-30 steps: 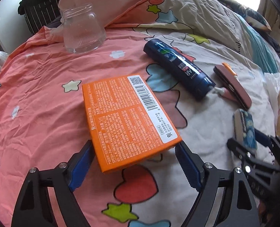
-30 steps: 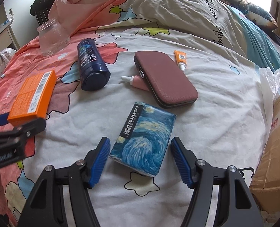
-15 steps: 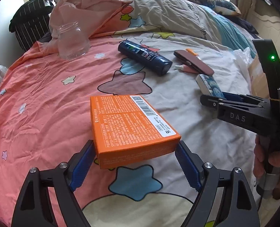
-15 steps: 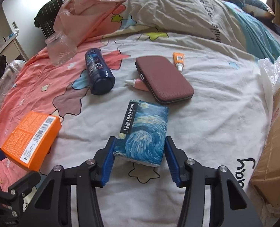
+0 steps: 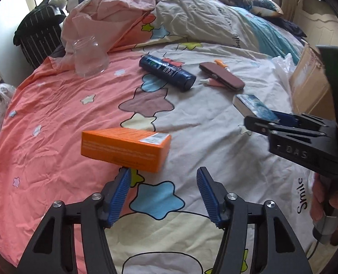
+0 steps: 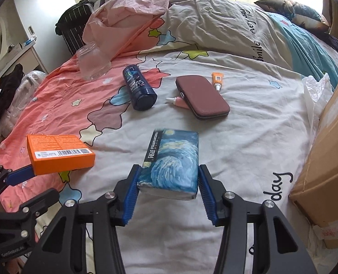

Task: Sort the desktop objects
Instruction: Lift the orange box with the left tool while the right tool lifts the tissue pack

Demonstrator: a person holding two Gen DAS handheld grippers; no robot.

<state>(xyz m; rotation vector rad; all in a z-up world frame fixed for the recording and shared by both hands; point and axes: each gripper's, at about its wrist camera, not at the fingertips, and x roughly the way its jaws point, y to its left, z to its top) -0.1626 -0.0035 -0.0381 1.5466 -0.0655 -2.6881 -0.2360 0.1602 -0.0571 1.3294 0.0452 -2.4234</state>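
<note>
- Right wrist view: the right gripper [image 6: 169, 169] has its fingers [image 6: 132, 187] closed on the near end of the Starry Night tissue pack [image 6: 173, 159], which is gripped across its narrow width, probably so it stays level above the bed [image 6: 248, 137].
- Left wrist view: the left gripper [image 5: 163, 171] is spread wide and clamps nothing. The orange box [image 5: 125, 148] sits off-centre over one fingertip; whether it rests there or on the bed I cannot tell.
- Beyond them, the blue bottle [image 6: 138, 86] and maroon case [image 6: 202, 97] lie unsorted.

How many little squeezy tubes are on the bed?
2. The orange tube lies beside the maroon case's far edge; the pink tube pokes from under its near corner. More may be hidden.
</note>
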